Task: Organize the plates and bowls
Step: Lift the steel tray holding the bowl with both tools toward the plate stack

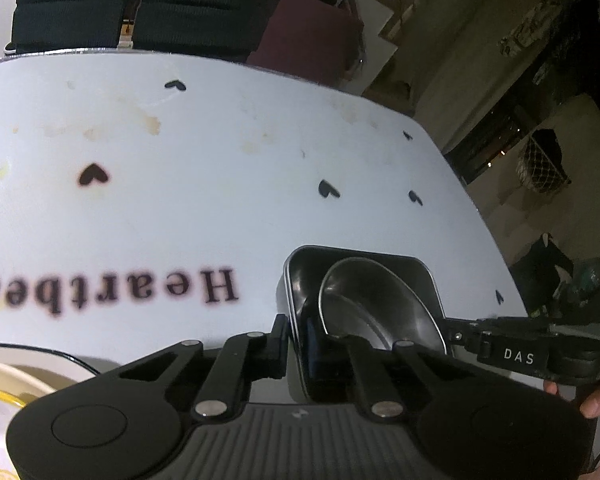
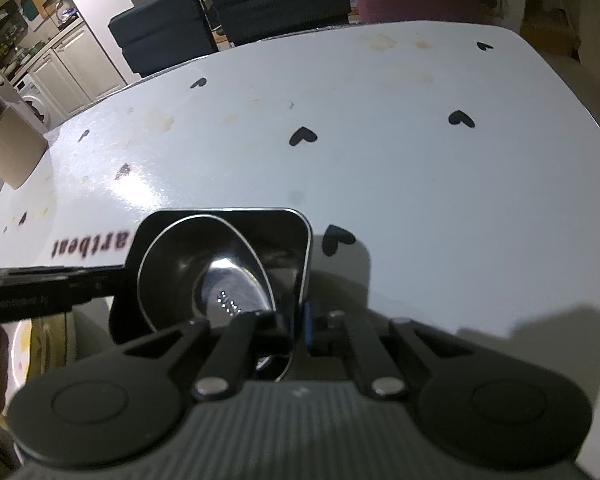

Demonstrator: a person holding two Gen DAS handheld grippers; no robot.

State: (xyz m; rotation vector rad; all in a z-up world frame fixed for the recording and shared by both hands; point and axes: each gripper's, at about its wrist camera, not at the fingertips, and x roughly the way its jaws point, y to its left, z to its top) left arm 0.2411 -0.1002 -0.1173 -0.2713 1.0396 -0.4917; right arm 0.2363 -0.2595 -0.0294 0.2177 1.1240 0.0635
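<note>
While both tongs clamp its rim, left [image 1: 294, 344] at nine o'clock, right [image 2: 300, 320] at three, the black dish [image 1: 380, 264] holds a steel bowl [image 1: 364, 300].

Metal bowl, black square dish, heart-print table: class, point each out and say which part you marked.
metal bowl [image 1: 364, 300], left wrist view, inner wall.
black square dish [image 2: 288, 236], right wrist view, inside of far corner.
table [image 2: 380, 168], right wrist view, bare white top.

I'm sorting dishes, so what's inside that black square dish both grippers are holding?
A round steel bowl sits tilted inside the black square dish. The dish's floor under the bowl is covered, so anything beneath it cannot be seen.
</note>
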